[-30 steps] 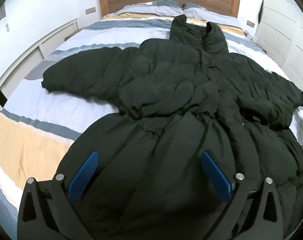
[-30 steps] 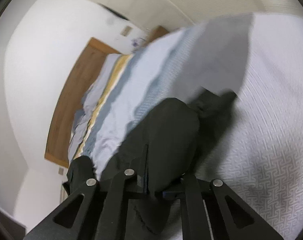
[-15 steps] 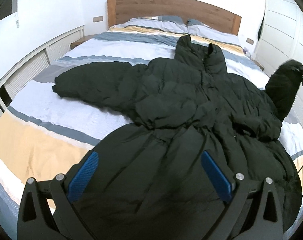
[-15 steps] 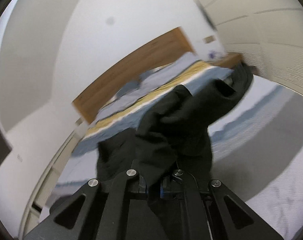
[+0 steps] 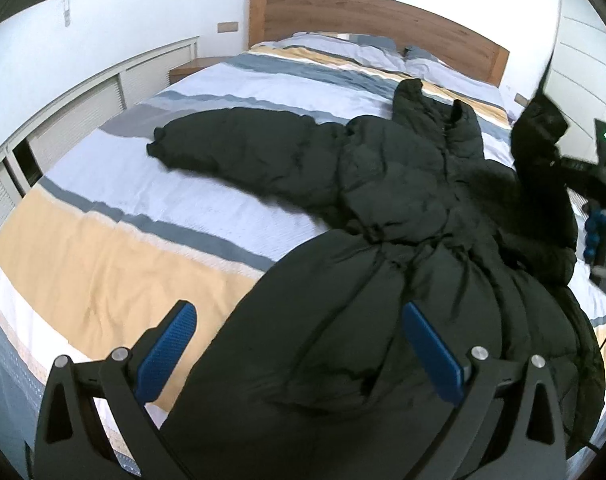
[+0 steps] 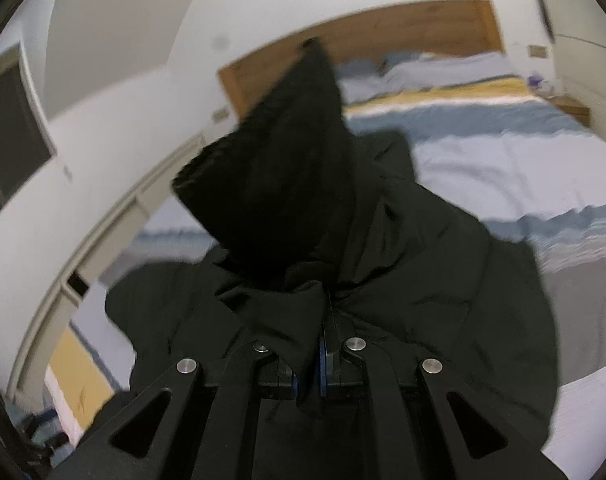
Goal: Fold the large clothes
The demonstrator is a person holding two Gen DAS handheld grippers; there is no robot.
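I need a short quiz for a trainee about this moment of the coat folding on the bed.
1. True or false: the left tool is open and holds nothing.
2. What does the right tool grip: (a) pillow, (b) coat sleeve, (c) bedspread?
3. Where does the other sleeve lie?

Key:
1. True.
2. b; it is lifted off the bed.
3. Flat on the striped bedspread, stretched out from the black coat.

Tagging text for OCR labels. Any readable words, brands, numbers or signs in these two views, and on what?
None readable in either view.
black puffer coat: no visible label or logo.
right gripper, shut on the coat's sleeve: unmarked.
left gripper, open: unmarked.
Small hanging tag on the wall: too small to read.
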